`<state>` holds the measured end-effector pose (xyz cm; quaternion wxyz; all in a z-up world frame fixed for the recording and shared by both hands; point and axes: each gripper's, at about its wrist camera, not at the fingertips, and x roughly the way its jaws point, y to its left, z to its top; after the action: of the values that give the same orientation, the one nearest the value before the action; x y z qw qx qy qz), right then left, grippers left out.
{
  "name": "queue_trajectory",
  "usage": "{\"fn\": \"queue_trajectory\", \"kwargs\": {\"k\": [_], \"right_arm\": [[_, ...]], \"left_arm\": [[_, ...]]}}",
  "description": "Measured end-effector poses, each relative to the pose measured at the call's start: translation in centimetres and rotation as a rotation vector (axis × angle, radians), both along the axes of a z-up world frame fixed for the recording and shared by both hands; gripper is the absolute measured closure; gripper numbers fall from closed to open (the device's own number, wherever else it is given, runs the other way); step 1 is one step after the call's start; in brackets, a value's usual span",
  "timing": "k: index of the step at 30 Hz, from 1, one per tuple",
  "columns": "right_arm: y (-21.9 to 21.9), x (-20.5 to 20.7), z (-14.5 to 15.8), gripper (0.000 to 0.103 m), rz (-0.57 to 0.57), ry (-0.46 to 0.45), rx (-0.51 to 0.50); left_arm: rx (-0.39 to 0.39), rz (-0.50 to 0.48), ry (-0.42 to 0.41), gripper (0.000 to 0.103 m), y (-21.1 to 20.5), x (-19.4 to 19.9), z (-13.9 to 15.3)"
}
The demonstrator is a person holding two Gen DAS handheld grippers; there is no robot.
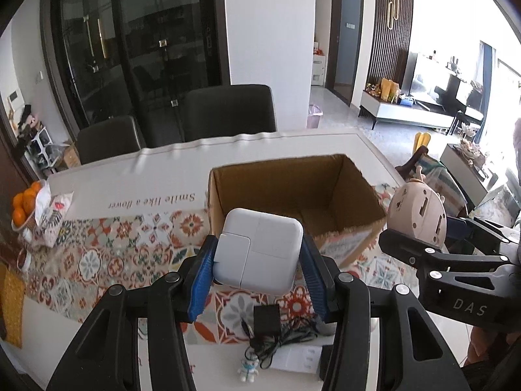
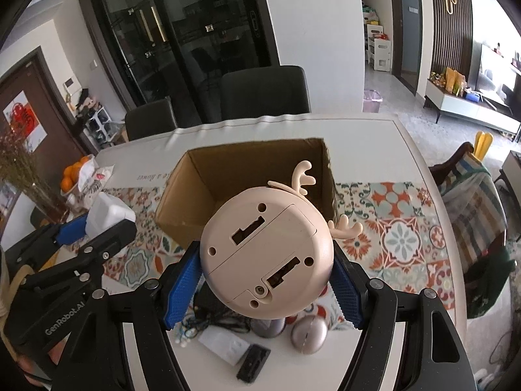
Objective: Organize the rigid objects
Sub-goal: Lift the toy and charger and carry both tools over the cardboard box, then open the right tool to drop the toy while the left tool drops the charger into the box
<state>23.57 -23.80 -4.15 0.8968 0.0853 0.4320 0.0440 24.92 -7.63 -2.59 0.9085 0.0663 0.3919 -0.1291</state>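
My left gripper (image 1: 259, 254) is shut on a white square power adapter (image 1: 260, 249), held in the air just in front of an open cardboard box (image 1: 293, 192). My right gripper (image 2: 265, 272) is shut on a round beige toy with antlers (image 2: 267, 254), its underside facing the camera, also raised before the same box (image 2: 247, 176). In the left wrist view the toy (image 1: 416, 215) and the right gripper appear at the right. In the right wrist view the adapter (image 2: 109, 213) and left gripper show at the left. Nothing shows inside the box.
On the table's patterned runner (image 1: 114, 254) below lie a black adapter with cable (image 1: 267, 321), a small bear keychain (image 1: 249, 371), a white card (image 2: 224, 345), a black clip (image 2: 253, 366) and a silver round object (image 2: 307, 334). Oranges (image 1: 24, 203) sit far left. Dark chairs (image 1: 228, 110) stand behind.
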Motion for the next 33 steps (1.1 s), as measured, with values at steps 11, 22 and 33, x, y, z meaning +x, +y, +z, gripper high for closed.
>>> {"fn": "queue_trajectory", "kwargs": {"k": [11,22,33], "right_arm": [[-0.7,4.9,0.6,0.03,-0.019,0.014,-0.014],[-0.7,9.4,-0.3,0.03,-0.03,0.078,-0.042],[-0.5,11.3,-2.9,0.03,-0.024,0.155,-0.05]], "left_arm": [[0.001,-0.011,0.058,0.053,-1.3,5.3,0.1],[0.0,0.006,0.213,0.053,-2.1,10.2,-2.9],[0.046,0.015,0.232,0.05,-2.6,11.7,-4.5]]}}
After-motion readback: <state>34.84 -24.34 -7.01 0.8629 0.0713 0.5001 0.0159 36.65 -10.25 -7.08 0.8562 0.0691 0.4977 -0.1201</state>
